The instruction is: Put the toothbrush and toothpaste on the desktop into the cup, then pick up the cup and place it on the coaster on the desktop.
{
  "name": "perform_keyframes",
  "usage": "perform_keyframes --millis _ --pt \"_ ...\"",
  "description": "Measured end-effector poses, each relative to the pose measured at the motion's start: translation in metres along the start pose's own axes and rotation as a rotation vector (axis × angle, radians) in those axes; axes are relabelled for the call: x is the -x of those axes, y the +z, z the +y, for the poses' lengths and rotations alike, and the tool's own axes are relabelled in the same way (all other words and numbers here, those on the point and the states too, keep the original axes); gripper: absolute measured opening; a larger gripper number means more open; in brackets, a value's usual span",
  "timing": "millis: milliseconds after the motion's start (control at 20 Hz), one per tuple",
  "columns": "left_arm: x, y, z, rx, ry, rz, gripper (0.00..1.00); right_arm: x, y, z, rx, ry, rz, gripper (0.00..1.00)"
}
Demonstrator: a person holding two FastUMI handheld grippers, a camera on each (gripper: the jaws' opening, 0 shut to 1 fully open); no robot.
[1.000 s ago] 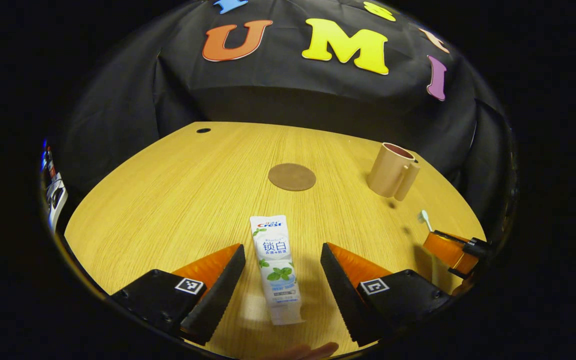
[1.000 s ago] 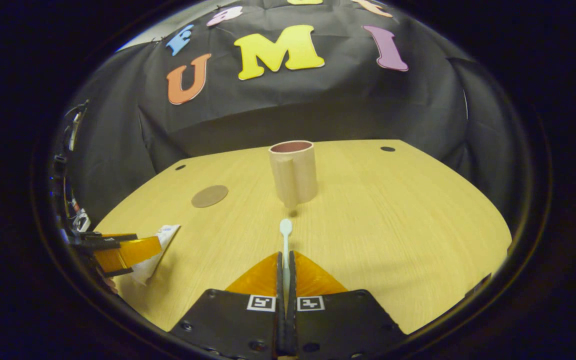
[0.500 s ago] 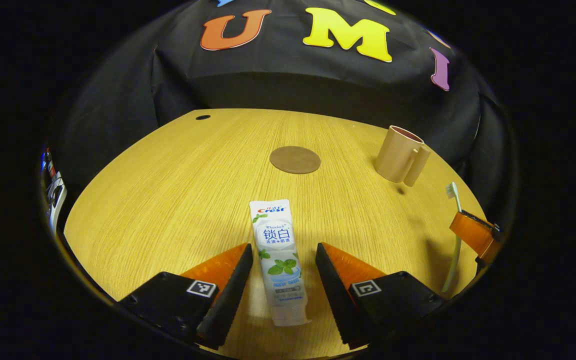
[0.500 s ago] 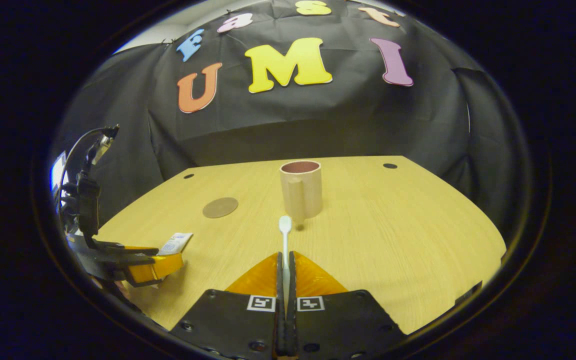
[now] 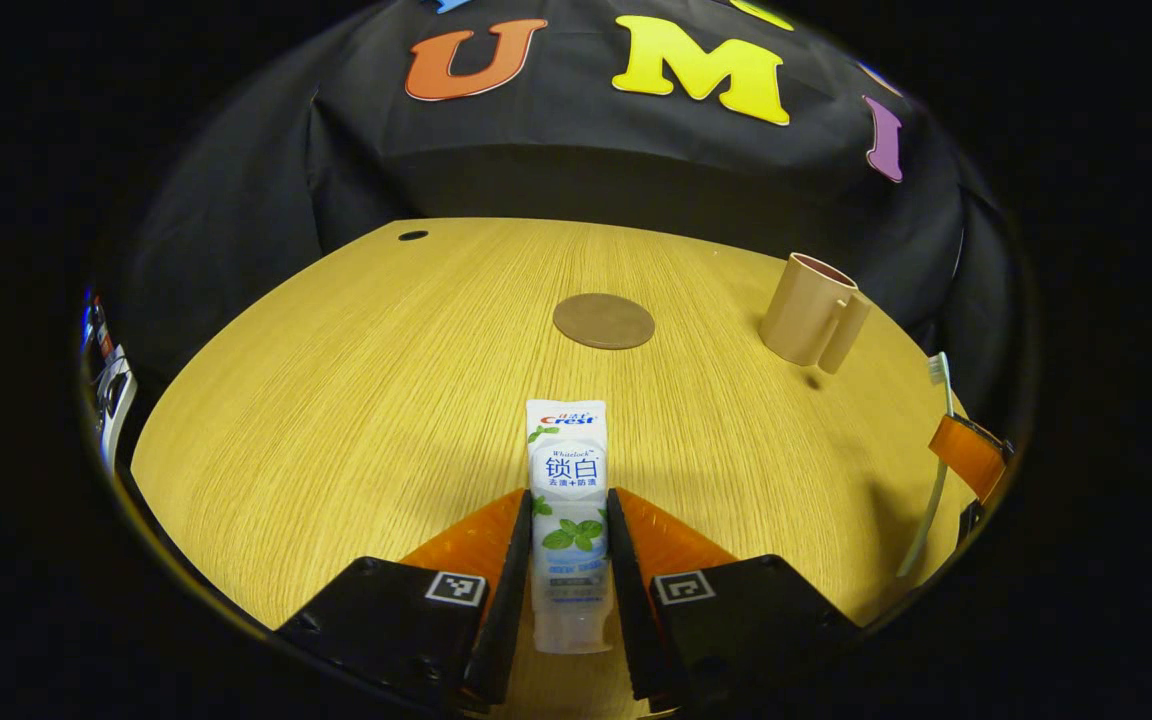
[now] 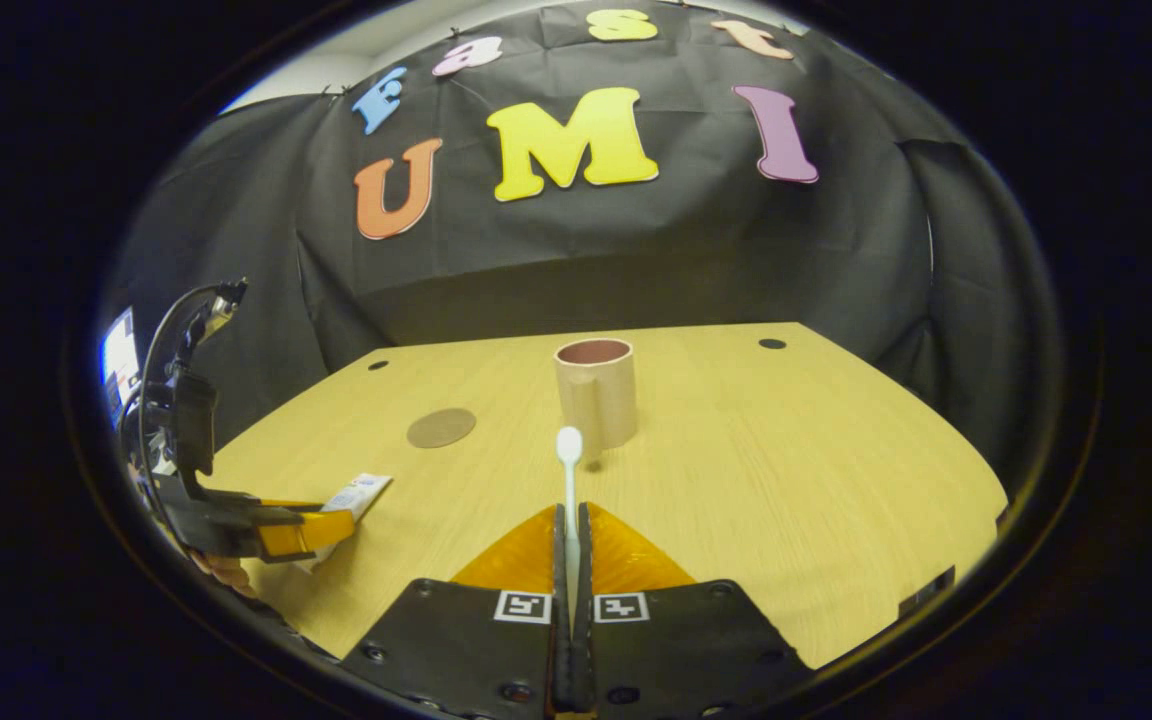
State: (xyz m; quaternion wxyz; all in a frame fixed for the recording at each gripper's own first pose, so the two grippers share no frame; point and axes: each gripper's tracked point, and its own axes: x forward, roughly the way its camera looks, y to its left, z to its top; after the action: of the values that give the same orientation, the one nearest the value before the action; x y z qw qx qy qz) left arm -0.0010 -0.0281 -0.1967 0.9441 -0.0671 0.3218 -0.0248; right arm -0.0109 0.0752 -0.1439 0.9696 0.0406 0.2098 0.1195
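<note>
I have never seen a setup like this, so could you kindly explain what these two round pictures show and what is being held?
A person holds a two-finger gripper in each hand, and each carries a camera looking along its own fingers. In the left gripper view, the left gripper has closed on the toothpaste, which lies on the wooden desktop. In the right gripper view, the right gripper is shut on the toothbrush, whose head points toward the empty cup. The round coaster lies bare on the desktop, left of the cup.

Left hand-held gripper (image 5: 569,515) newly clamped on toothpaste (image 5: 566,520)
</note>
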Motion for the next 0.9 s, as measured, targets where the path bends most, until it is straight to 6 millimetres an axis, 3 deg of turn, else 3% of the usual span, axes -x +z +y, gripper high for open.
perform_keyframes --millis 150,200,250,450,750,800,900 --pt "0.004 0.008 -0.006 -0.015 -0.022 -0.039 0.46 0.002 -0.001 -0.002 0.007 -0.003 -0.009 0.01" --pt "0.007 0.01 -0.006 -0.032 -0.017 -0.057 0.51 0.004 0.001 -0.001 0.01 -0.002 -0.013 0.01" --pt "0.012 0.014 -0.006 -0.045 -0.014 -0.083 0.46 0.004 0.002 -0.001 0.01 -0.002 -0.016 0.01" --pt "0.029 0.033 -0.022 -0.072 -0.052 -0.162 0.45 0.01 0.008 0.009 -0.034 0.047 -0.011 0.01" --pt "0.061 0.071 -0.052 -0.124 -0.114 -0.317 0.45 0.017 0.038 0.007 -0.033 0.045 -0.068 0.01" --pt "0.067 0.086 -0.052 -0.145 -0.102 -0.379 0.35 0.017 0.044 0.006 -0.032 0.044 -0.079 0.01" --pt "0.072 0.097 -0.056 -0.175 -0.098 -0.423 0.32 0.014 0.054 0.003 -0.034 0.035 -0.094 0.01"
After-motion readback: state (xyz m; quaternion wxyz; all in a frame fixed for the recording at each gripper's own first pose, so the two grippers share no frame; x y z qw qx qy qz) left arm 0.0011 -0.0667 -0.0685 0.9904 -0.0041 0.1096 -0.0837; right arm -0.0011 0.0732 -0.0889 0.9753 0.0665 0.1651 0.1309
